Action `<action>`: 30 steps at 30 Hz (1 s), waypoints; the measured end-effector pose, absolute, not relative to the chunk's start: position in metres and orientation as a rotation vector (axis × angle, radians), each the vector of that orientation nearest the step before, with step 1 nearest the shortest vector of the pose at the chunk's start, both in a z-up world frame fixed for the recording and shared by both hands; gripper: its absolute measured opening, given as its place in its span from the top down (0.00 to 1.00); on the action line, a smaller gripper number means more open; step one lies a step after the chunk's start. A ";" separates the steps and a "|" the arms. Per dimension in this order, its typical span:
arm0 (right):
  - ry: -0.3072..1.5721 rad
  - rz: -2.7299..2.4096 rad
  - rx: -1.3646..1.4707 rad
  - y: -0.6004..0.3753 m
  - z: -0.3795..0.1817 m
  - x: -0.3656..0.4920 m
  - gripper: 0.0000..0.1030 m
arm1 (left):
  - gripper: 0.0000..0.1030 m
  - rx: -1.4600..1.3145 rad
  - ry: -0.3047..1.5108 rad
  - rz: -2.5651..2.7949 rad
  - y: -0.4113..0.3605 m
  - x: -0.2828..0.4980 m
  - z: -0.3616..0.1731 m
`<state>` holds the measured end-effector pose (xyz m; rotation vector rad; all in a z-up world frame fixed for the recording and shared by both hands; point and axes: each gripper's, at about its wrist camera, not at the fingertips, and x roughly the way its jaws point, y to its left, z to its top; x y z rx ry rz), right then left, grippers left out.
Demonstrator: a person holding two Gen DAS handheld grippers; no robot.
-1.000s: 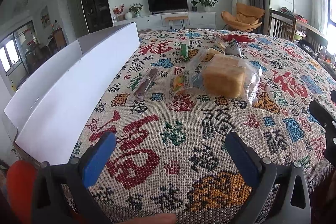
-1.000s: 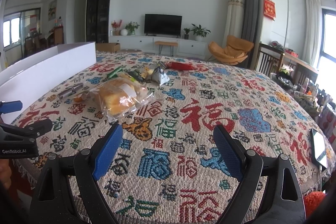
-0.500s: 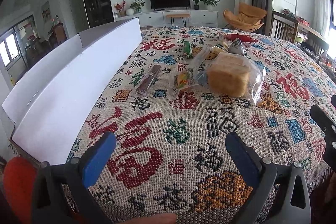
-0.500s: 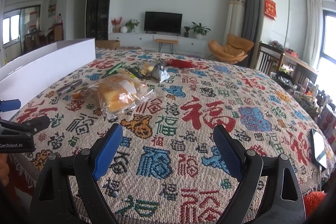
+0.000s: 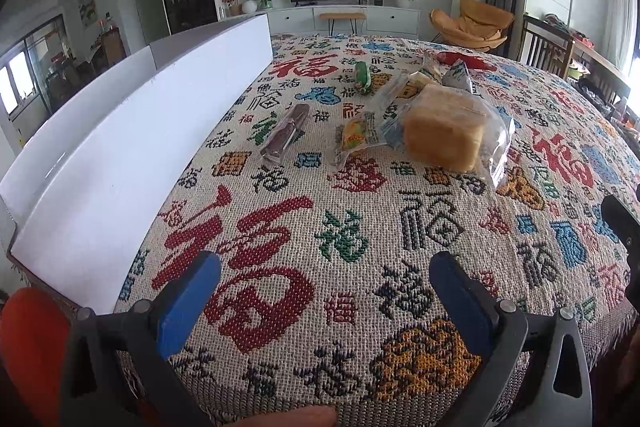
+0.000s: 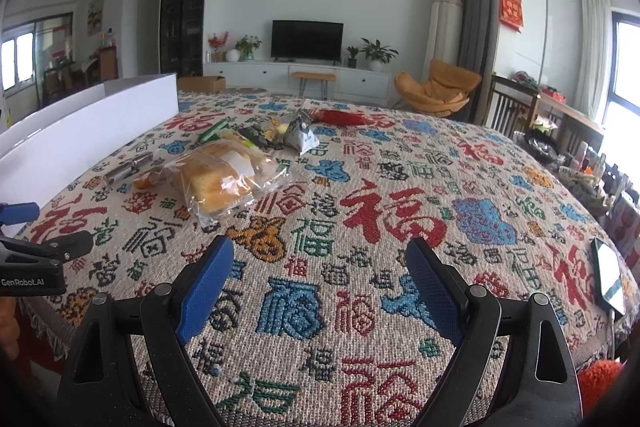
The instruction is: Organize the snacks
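Observation:
A bagged bread loaf (image 5: 444, 127) (image 6: 224, 179) lies mid-table on the patterned cloth (image 5: 360, 227). Beside it lie a yellow-green snack packet (image 5: 354, 135), a dark brown snack bar (image 5: 286, 133) (image 6: 128, 167), a green packet (image 5: 362, 75) (image 6: 214, 131), a grey-white pouch (image 5: 458, 75) (image 6: 302, 135) and a red packet (image 5: 466, 59) (image 6: 340, 117). My left gripper (image 5: 324, 291) is open and empty above the near table edge. My right gripper (image 6: 320, 279) is open and empty, to the right of the snacks.
A long white open box (image 5: 132, 151) (image 6: 80, 131) runs along the table's left side. A phone (image 6: 608, 275) lies near the right edge. Wooden chairs (image 6: 516, 107) stand at the far right. The left gripper's body (image 6: 36, 263) shows at the right view's left edge.
The left gripper has risen and tilted slightly, so the snacks sit a little lower in its view. The right gripper has barely moved. Both stay open.

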<state>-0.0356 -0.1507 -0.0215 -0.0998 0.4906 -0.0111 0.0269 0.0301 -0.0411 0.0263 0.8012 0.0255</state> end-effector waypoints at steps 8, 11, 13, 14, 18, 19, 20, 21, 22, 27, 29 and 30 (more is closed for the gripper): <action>0.493 -0.011 -0.102 -0.151 -0.022 -0.036 0.12 | 0.00 0.027 0.803 0.023 0.031 0.027 -0.041; 0.493 -0.010 -0.102 -0.151 -0.022 -0.035 0.12 | 0.00 0.028 0.804 0.022 0.030 0.027 -0.042; 0.493 -0.010 -0.101 -0.151 -0.022 -0.035 0.12 | 0.00 0.027 0.805 0.023 0.030 0.027 -0.042; 0.494 -0.010 -0.100 -0.151 -0.022 -0.035 0.12 | 0.00 0.027 0.806 0.024 0.030 0.028 -0.042; 0.497 -0.009 -0.100 -0.151 -0.023 -0.035 0.12 | 0.00 0.026 0.823 0.024 0.031 0.030 -0.046; 0.497 -0.010 -0.100 -0.151 -0.023 -0.035 0.12 | 0.00 0.025 0.828 0.023 0.031 0.030 -0.047; 0.497 -0.010 -0.100 -0.151 -0.023 -0.035 0.12 | 0.00 0.026 0.832 0.022 0.032 0.031 -0.048; 0.497 -0.010 -0.099 -0.152 -0.023 -0.035 0.12 | 0.00 0.027 0.839 0.020 0.032 0.032 -0.050; 0.498 -0.009 -0.099 -0.152 -0.023 -0.035 0.12 | 0.00 0.028 0.847 0.018 0.032 0.032 -0.051; 0.507 -0.010 -0.091 -0.152 -0.024 -0.034 0.12 | 0.00 0.038 0.897 0.006 0.029 0.035 -0.063; 0.509 -0.011 -0.090 -0.152 -0.024 -0.034 0.12 | 0.00 0.040 0.911 0.006 0.029 0.036 -0.067; 0.511 -0.010 -0.090 -0.152 -0.024 -0.034 0.12 | 0.00 0.040 0.917 0.007 0.029 0.036 -0.068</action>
